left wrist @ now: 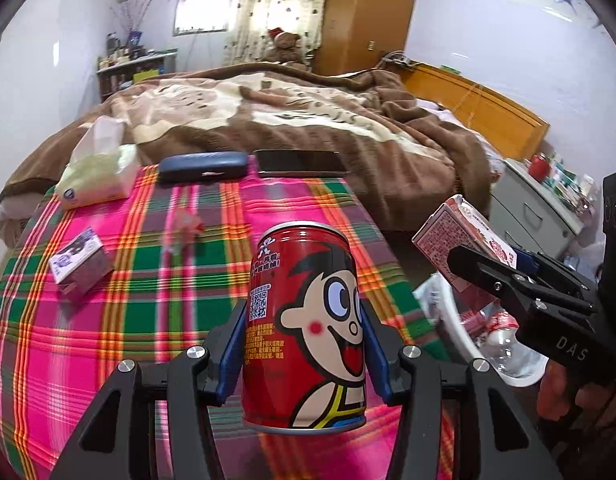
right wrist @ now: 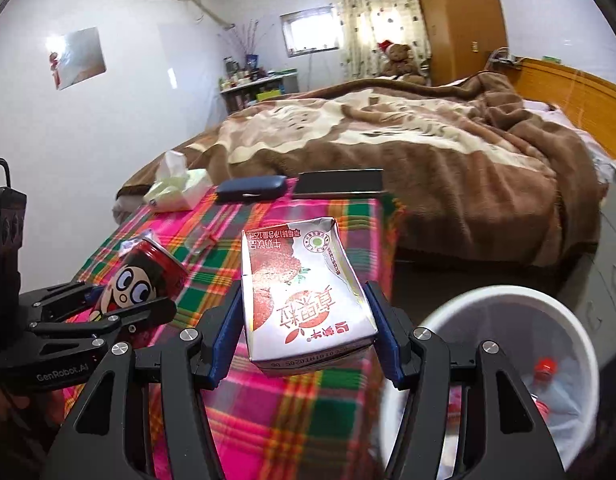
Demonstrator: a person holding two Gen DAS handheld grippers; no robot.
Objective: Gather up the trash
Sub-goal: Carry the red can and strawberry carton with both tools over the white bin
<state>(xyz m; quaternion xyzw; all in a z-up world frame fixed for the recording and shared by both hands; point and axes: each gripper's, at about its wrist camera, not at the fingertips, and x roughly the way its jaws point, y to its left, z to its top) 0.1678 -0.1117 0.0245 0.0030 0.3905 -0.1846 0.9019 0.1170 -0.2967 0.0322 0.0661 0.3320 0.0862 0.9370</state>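
Note:
My left gripper (left wrist: 304,356) is shut on a red drink can with a cartoon face (left wrist: 306,328) and holds it above the plaid-covered table (left wrist: 148,280). The can also shows in the right wrist view (right wrist: 144,280). My right gripper (right wrist: 306,332) is shut on a crushed white-and-red milk carton (right wrist: 304,292), held near the table's right edge. That carton shows in the left wrist view (left wrist: 456,240). A white trash bin (right wrist: 508,300) stands low on the right with a plastic bottle (right wrist: 548,380) inside. A small purple carton (left wrist: 78,264) and a clear wrapper (left wrist: 184,228) lie on the table.
A tissue pack (left wrist: 96,172), a dark glasses case (left wrist: 204,166) and a black phone (left wrist: 300,162) lie along the table's far edge. A bed with a brown blanket (left wrist: 308,120) stands behind. A grey drawer unit (left wrist: 536,208) stands at the right.

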